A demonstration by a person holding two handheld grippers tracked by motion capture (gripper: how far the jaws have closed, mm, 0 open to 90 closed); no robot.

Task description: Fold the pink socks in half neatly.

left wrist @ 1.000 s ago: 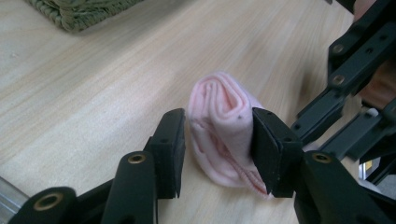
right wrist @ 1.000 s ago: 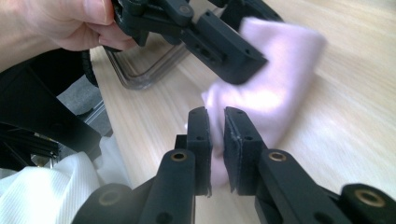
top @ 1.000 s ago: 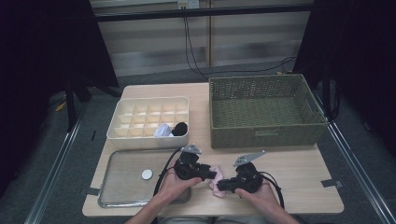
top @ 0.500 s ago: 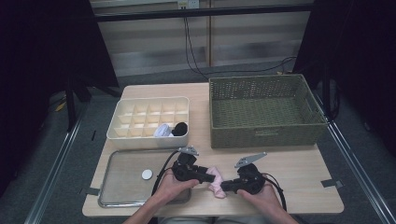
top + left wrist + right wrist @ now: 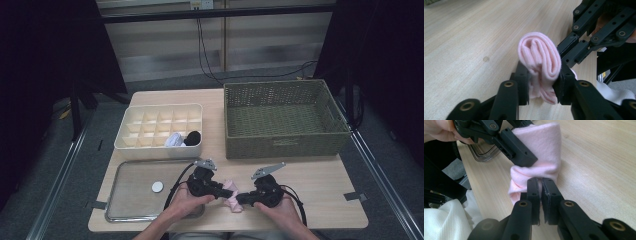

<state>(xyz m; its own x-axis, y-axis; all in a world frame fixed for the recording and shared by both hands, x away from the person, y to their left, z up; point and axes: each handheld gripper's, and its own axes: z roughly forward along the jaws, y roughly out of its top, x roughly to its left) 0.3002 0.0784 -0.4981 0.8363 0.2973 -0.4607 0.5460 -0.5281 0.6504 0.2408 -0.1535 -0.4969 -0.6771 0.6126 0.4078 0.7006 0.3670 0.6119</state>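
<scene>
A pink sock (image 5: 233,199), rolled into a bundle, sits between both grippers near the table's front edge. In the left gripper view the roll (image 5: 540,57) stands upright between the jaws of my left gripper (image 5: 541,85), whose pads press on its sides. Those jaws have just been closing with the roll between them. My right gripper (image 5: 540,186) is pinched nearly together on a thin fold at the sock's (image 5: 544,152) lower end. In the high view the left gripper (image 5: 226,192) and right gripper (image 5: 243,200) point at each other, with a hand behind each.
A cream compartment box (image 5: 150,125) at the back left holds a white item (image 5: 175,140) and a black item (image 5: 193,136). A green wicker basket (image 5: 285,115) stands at the back right. A metal tray (image 5: 125,207) with a white disc (image 5: 157,187) lies front left.
The left gripper's jaws have come in onto the pink roll. Both hands and the sock have stayed where they were.
</scene>
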